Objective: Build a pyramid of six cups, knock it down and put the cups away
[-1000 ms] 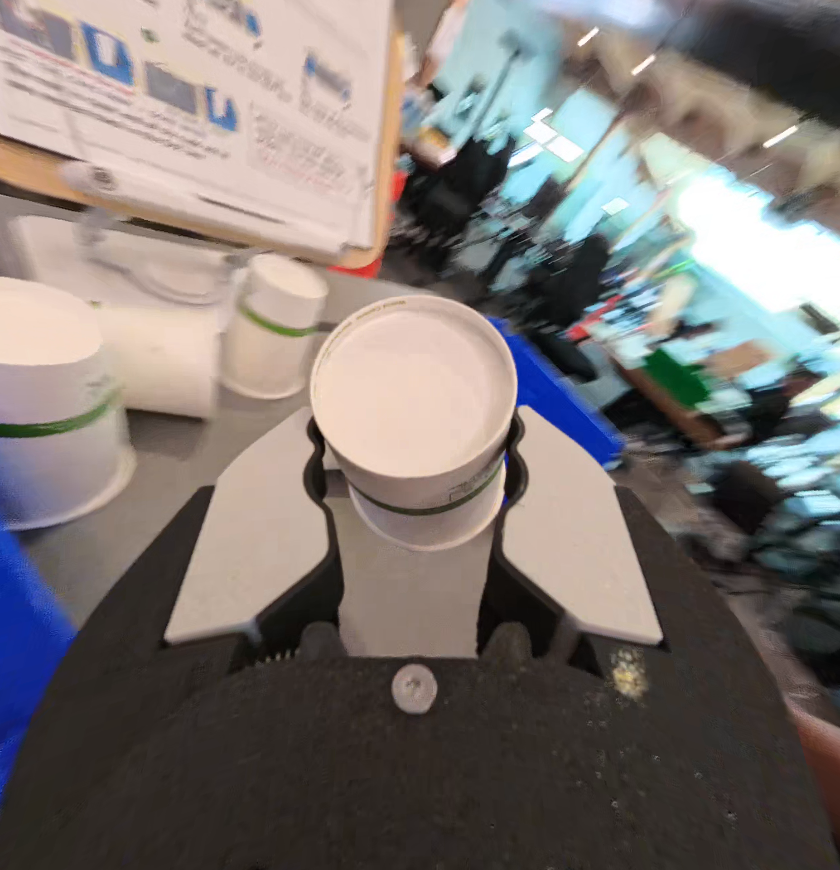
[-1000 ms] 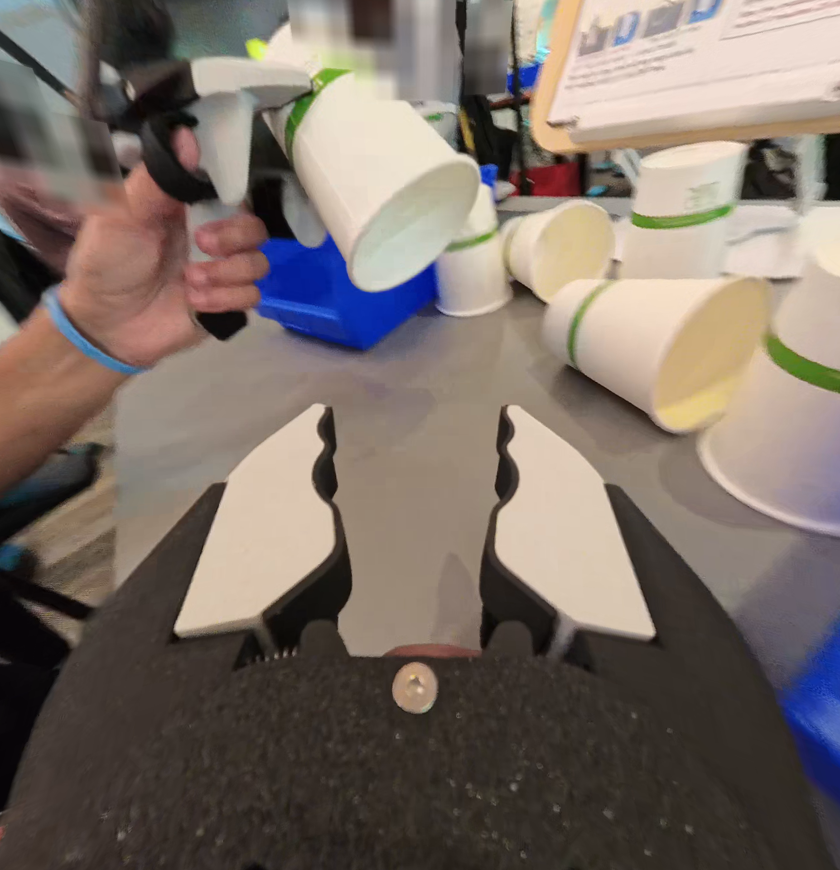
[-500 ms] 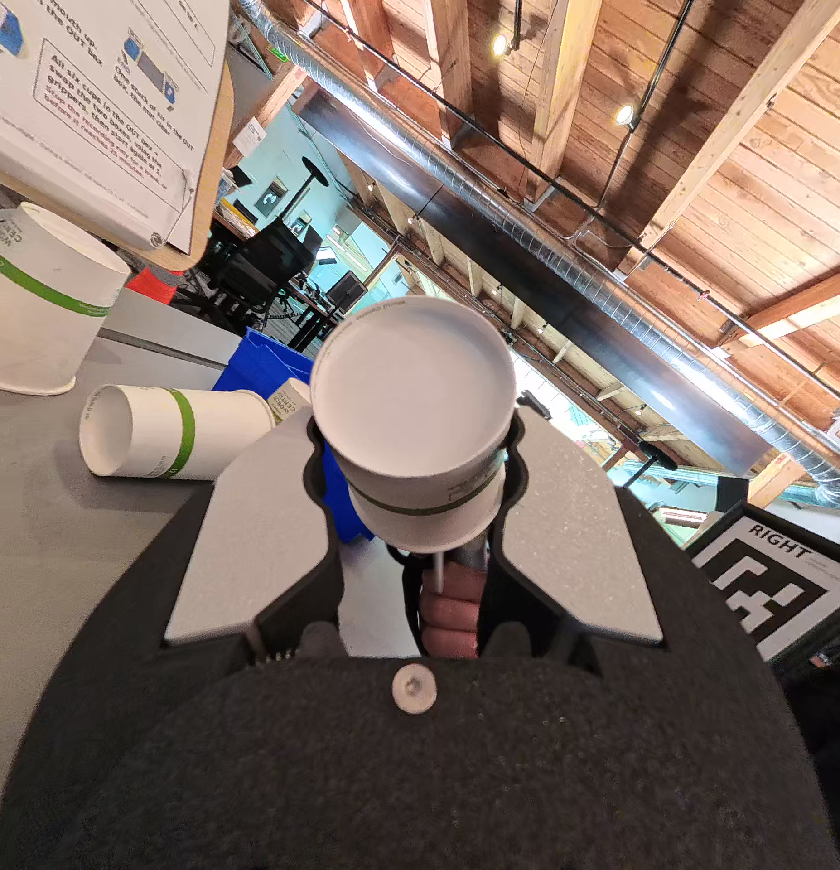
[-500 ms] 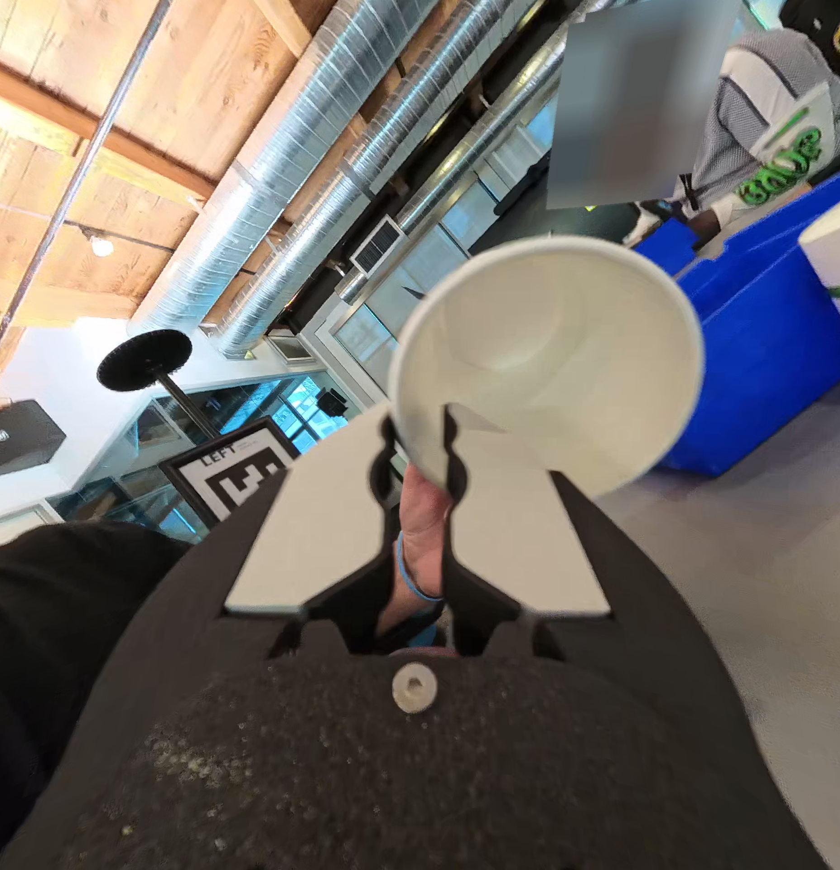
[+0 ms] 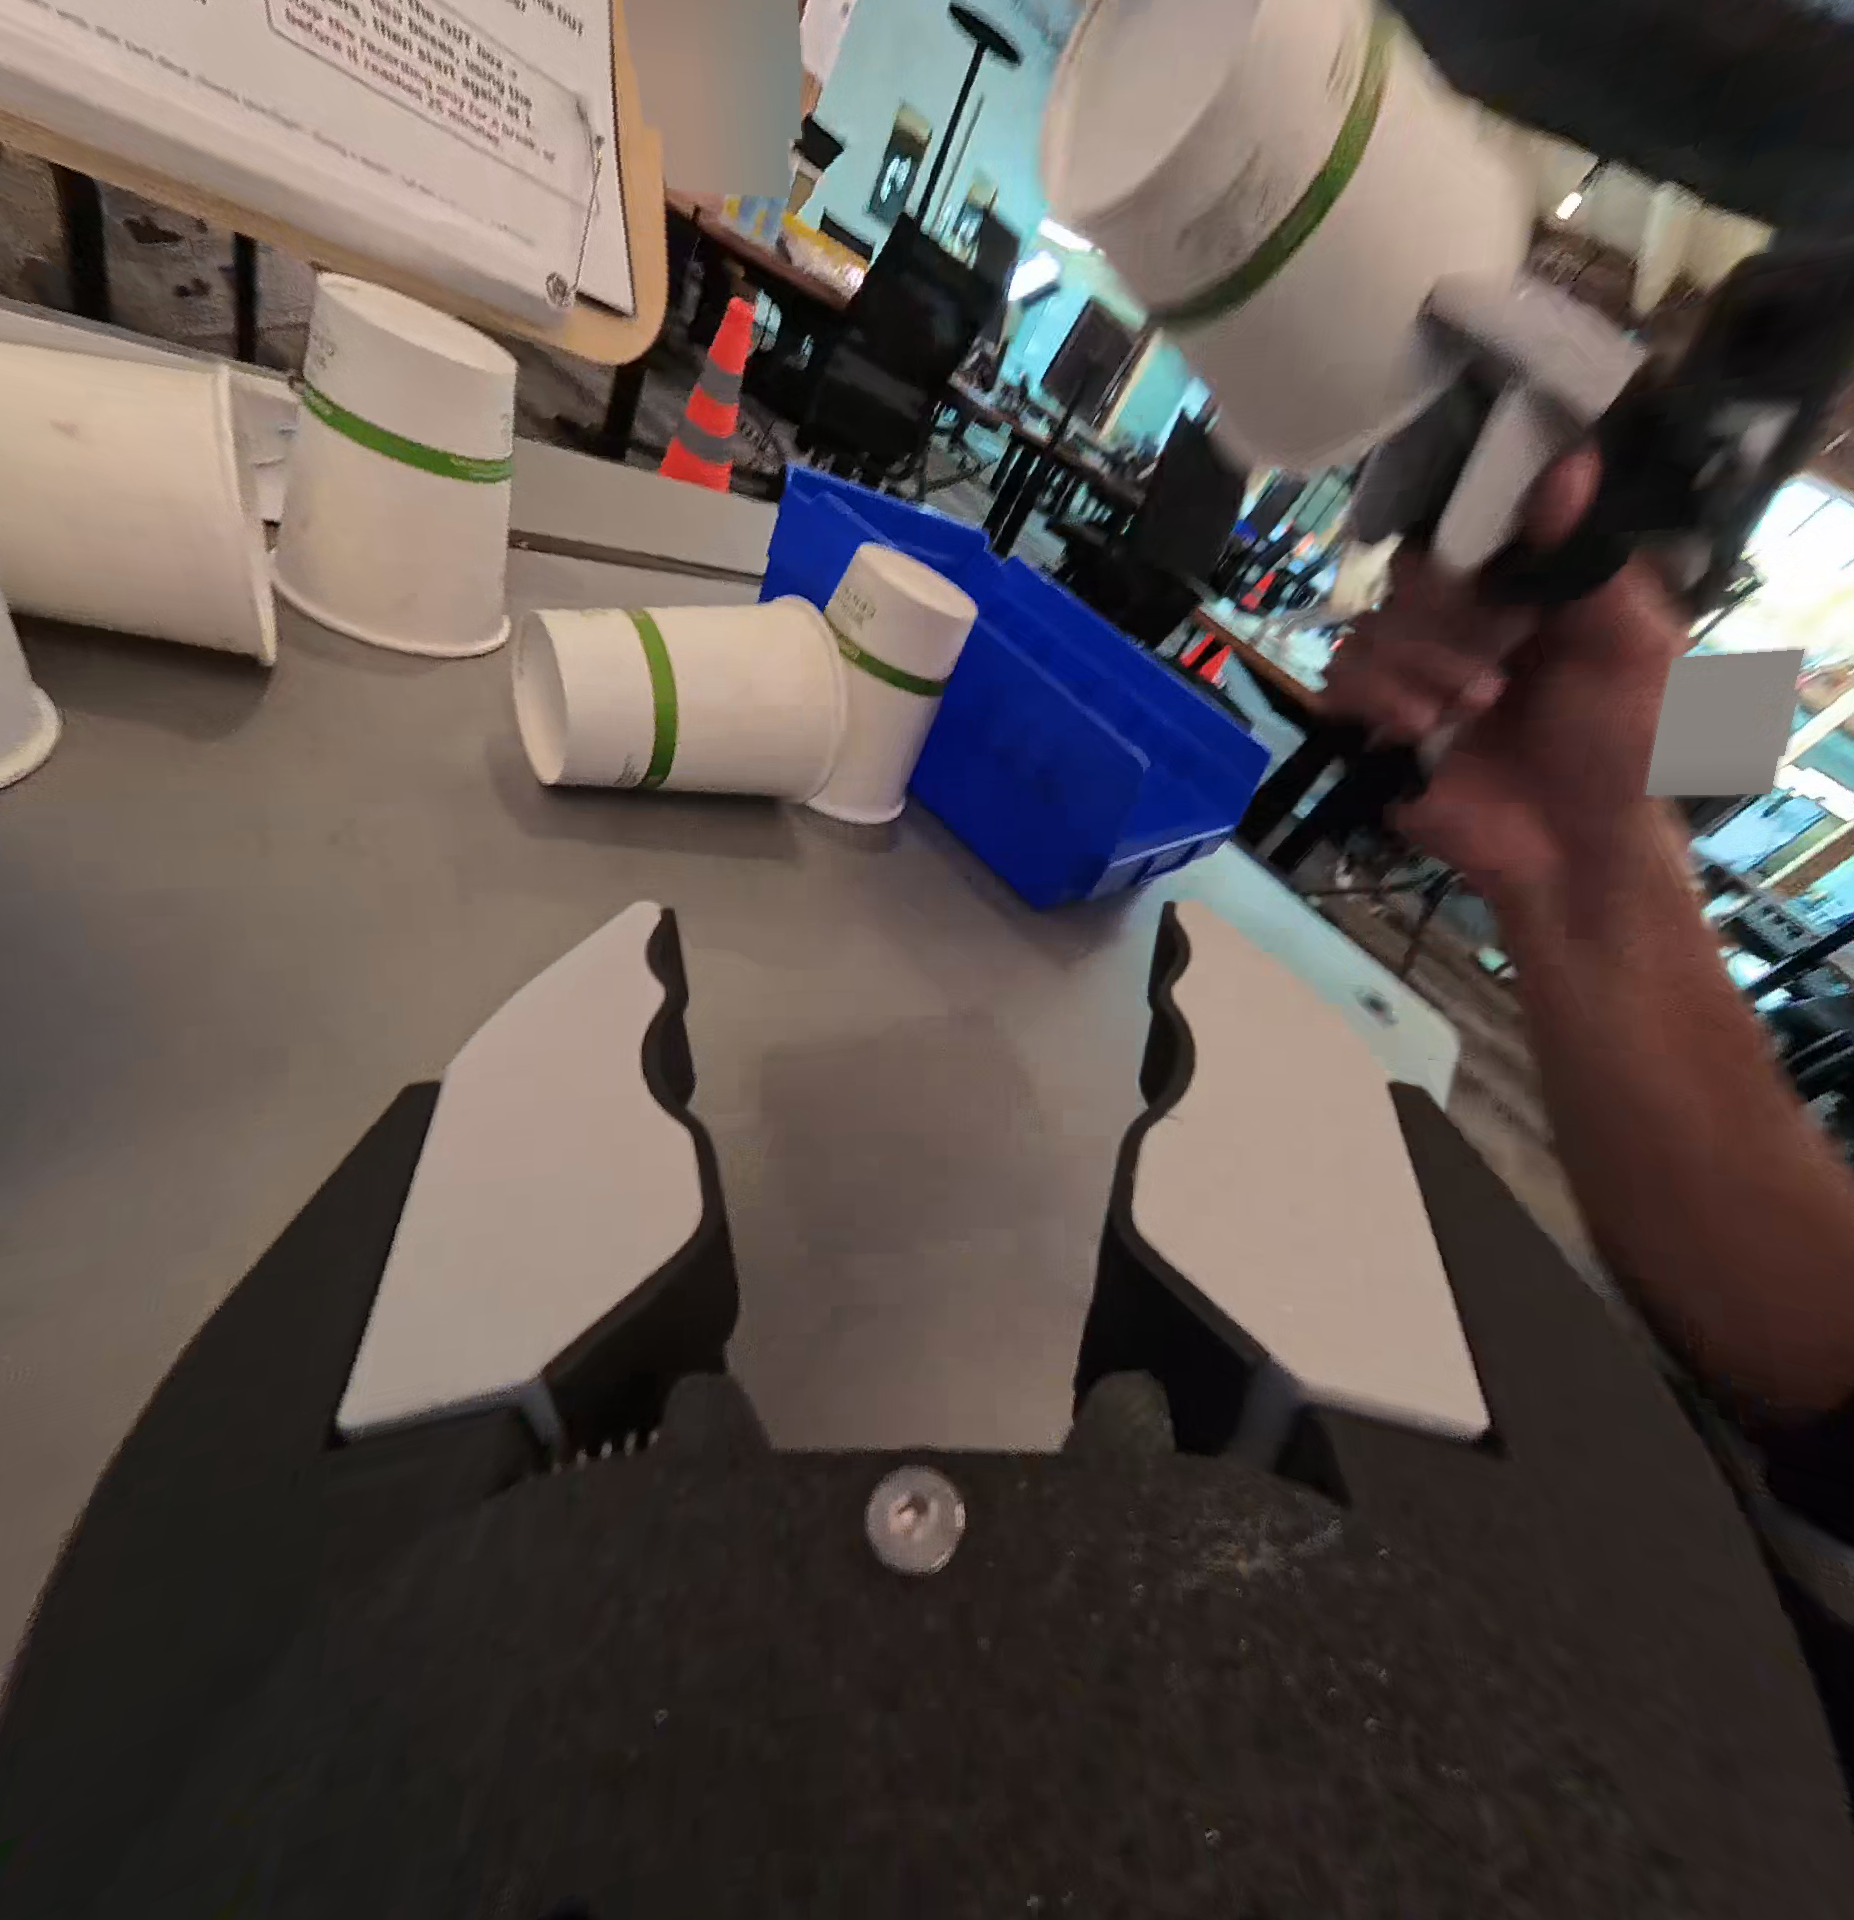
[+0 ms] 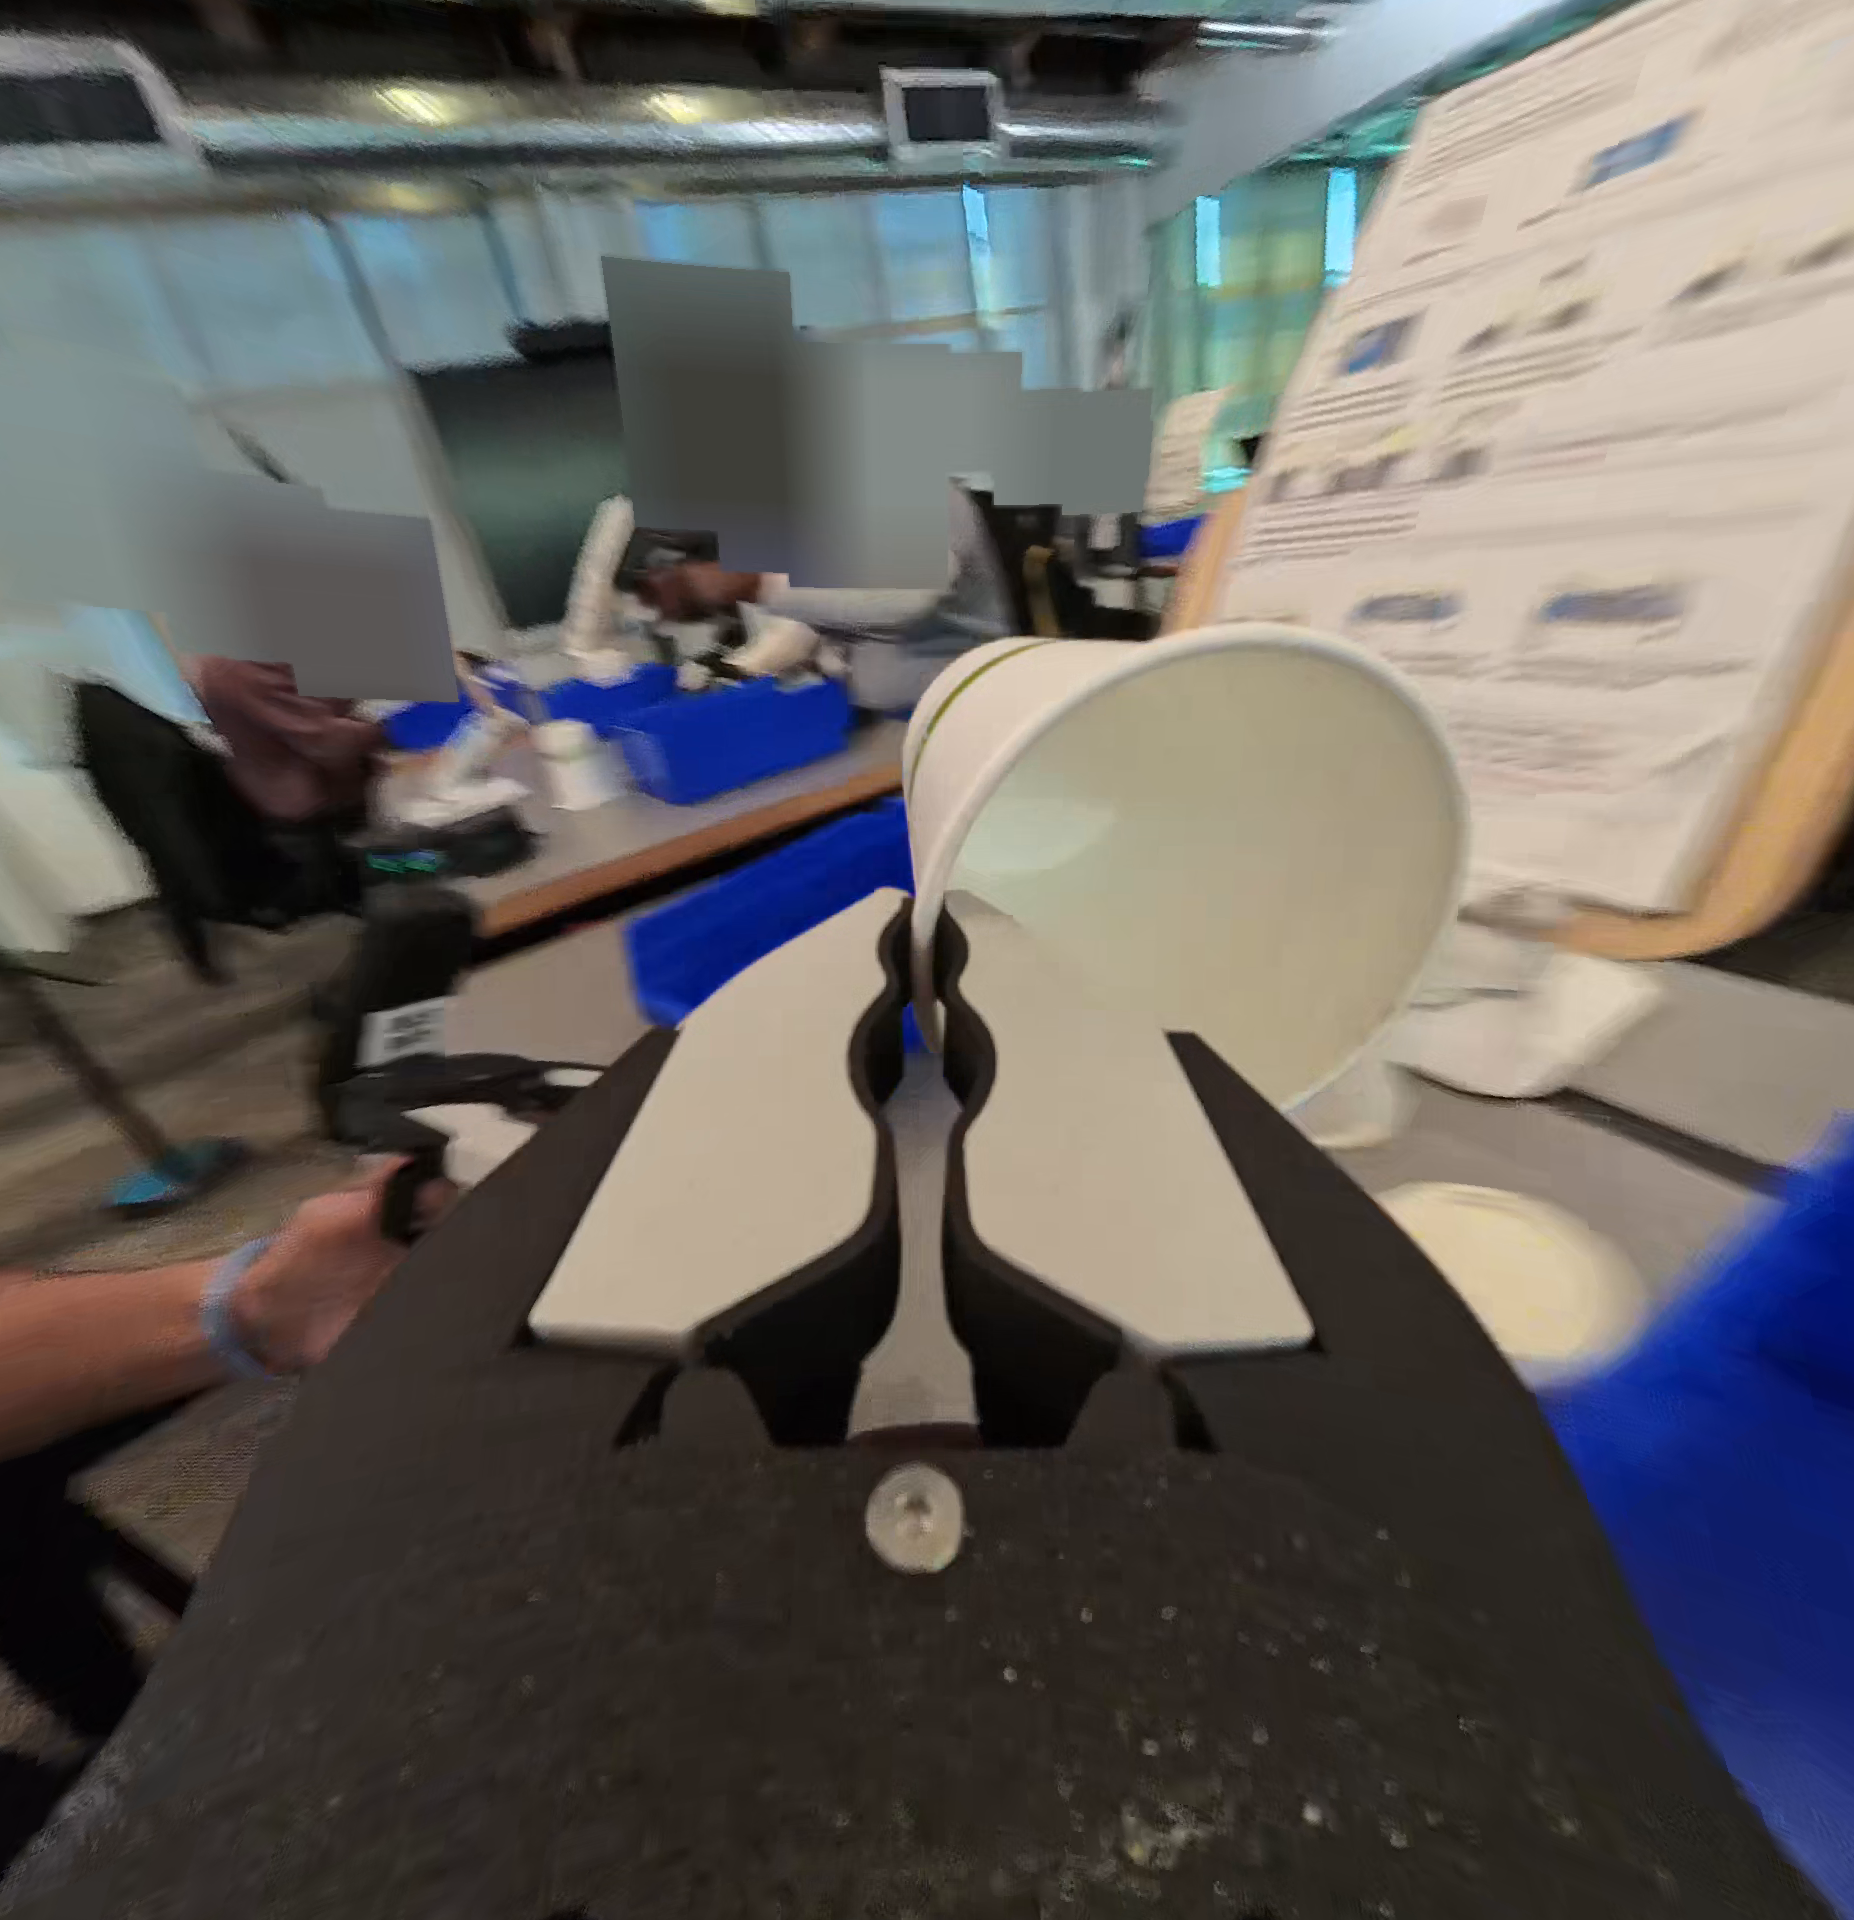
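Observation:
My left gripper (image 5: 912,925) is open and empty, low over the grey table (image 5: 279,935). My right gripper (image 6: 925,935) is shut on the rim wall of a white paper cup with a green band (image 6: 1214,831), one finger inside and one outside, the mouth facing the camera. The left wrist view shows that cup (image 5: 1266,177) held high at the upper right. On the table a cup (image 5: 684,717) lies on its side, an upside-down cup (image 5: 892,686) stands against it, another upside-down cup (image 5: 403,478) stands farther left, and one more (image 5: 102,499) lies at the left.
A blue bin (image 5: 1058,748) stands at the table's far right edge. A clipboard with printed sheets (image 5: 383,125) stands at the back left; it also shows in the right wrist view (image 6: 1577,416). Another blue bin (image 6: 1733,1455) is close at the lower right there.
The cup passed from my left gripper to my right: the right pads closed on its rim, the left opened and dropped toward the table. The right gripper swung the cup aside.

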The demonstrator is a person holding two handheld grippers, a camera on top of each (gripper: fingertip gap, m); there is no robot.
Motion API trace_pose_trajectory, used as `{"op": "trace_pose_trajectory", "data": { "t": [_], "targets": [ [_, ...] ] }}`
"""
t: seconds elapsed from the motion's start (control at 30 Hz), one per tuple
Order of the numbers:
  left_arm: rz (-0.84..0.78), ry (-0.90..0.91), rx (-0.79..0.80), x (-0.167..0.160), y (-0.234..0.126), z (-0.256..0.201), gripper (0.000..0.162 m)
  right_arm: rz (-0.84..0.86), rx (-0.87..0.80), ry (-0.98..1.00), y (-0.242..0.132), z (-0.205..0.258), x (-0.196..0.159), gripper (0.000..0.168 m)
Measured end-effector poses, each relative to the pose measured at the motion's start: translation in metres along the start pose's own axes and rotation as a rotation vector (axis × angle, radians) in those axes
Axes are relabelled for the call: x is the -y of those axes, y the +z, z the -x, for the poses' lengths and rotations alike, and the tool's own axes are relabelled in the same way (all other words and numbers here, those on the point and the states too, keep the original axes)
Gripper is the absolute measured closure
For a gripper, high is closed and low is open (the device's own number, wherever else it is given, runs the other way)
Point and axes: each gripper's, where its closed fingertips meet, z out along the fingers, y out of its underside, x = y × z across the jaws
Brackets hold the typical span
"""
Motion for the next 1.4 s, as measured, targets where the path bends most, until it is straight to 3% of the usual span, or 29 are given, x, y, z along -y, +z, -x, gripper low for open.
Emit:
{"op": "trace_pose_trajectory", "data": {
  "t": [0.13,0.23,0.47,0.63,0.97,1.1,1.2,1.4],
  "targets": [
    [0.125,0.129,0.104,-0.02,0.007,0.015,0.079,0.341,-0.328,-0.249,-0.037,-0.084,0.032,0.167],
    [0.197,0.214,0.171,-0.031,0.01,0.024,0.08,0.694,-0.453,-0.313,-0.055,-0.147,0.02,0.167],
    [0.26,0.247,0.159,-0.044,0.014,0.02,0.081,1.35,-0.392,-0.24,-0.069,-0.229,-0.057,0.166],
    [0.277,0.272,0.162,-0.046,0.014,0.021,0.081,1.556,-0.316,-0.186,-0.073,-0.236,-0.109,0.166],
    [0.302,0.266,0.177,-0.051,0.014,0.027,0.081,1.598,-0.273,-0.119,-0.078,-0.232,-0.144,0.166],
    [0.309,0.263,0.179,-0.052,0.014,0.028,0.08,1.557,-0.258,-0.094,-0.079,-0.225,-0.146,0.138],
    [0.311,0.253,0.172,-0.054,0.015,0.027,0.08,1.379,-0.266,-0.13,-0.071,-0.201,-0.124,0.13],
    [0.346,0.214,0.114,-0.054,0.016,0.018,0.079,0.791,-0.423,-0.343,-0.075,-0.114,-0.055,0.125]
  ]
}}
